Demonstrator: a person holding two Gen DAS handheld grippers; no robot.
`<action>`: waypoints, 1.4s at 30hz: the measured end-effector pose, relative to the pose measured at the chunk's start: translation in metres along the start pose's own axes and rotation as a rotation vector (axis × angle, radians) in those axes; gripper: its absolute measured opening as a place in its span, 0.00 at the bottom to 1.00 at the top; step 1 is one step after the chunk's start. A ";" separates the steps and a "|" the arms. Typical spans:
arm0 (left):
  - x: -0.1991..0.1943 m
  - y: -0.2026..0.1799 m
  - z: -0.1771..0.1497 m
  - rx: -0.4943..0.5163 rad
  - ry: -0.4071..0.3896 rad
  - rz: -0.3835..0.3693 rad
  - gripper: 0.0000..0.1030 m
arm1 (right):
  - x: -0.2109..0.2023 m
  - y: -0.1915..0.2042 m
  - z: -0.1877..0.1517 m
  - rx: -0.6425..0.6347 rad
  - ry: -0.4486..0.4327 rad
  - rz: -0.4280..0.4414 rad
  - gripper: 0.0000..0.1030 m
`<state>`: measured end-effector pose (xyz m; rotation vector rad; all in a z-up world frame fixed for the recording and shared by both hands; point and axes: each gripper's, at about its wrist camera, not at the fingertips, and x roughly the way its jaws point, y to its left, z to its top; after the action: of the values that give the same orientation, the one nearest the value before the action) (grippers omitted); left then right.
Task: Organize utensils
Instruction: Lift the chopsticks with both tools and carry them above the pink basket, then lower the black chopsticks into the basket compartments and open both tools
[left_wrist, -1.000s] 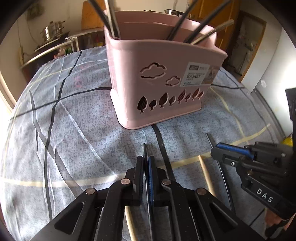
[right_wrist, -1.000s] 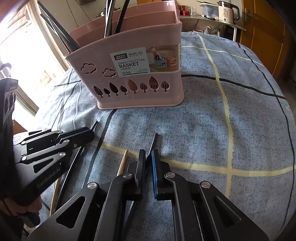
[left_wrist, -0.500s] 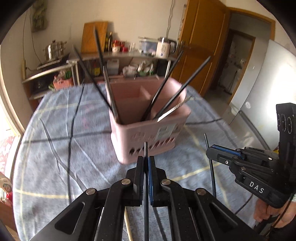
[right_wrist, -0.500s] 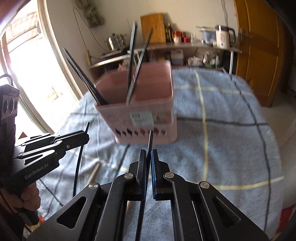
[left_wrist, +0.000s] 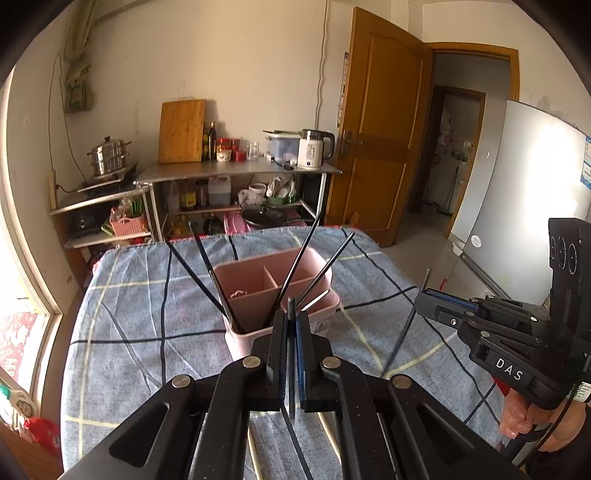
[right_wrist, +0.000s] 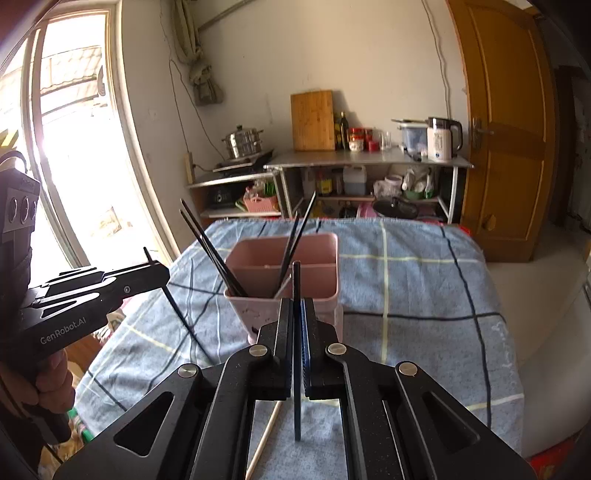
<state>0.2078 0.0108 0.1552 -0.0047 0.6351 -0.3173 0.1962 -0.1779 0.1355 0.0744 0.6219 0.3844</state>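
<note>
Each tool, left (left_wrist: 291, 325) and right (right_wrist: 297, 317), is clamped on one black chopstick (right_wrist: 296, 350), raised above the desk (right_wrist: 424, 295). The pink basket (right_wrist: 284, 269) sits just ahead. Chopsticks look light, stiff, slippery; grip mid-shaft.

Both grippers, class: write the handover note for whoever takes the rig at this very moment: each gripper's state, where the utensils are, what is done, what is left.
Left gripper: shut on a black chopstick, held in the air.
Right gripper: shut on another black chopstick, also held in the air.
Pink basket stands on the checked tablecloth, ahead of both grippers.
Done: several black chopsticks already stand in the basket.
Left: drop both held sticks in; a light wooden chopstick lies on the cloth.
</note>
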 end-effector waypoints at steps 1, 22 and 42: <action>-0.002 -0.001 0.002 0.001 -0.005 0.000 0.04 | -0.003 0.000 0.001 -0.001 -0.007 -0.001 0.03; -0.023 -0.005 0.003 -0.017 -0.005 -0.022 0.04 | -0.024 0.009 0.006 -0.059 -0.055 0.009 0.00; 0.010 0.015 -0.006 -0.061 0.035 -0.045 0.04 | 0.046 -0.007 -0.015 -0.026 0.107 0.043 0.09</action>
<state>0.2162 0.0224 0.1430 -0.0717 0.6802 -0.3422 0.2241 -0.1683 0.0964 0.0423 0.7218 0.4399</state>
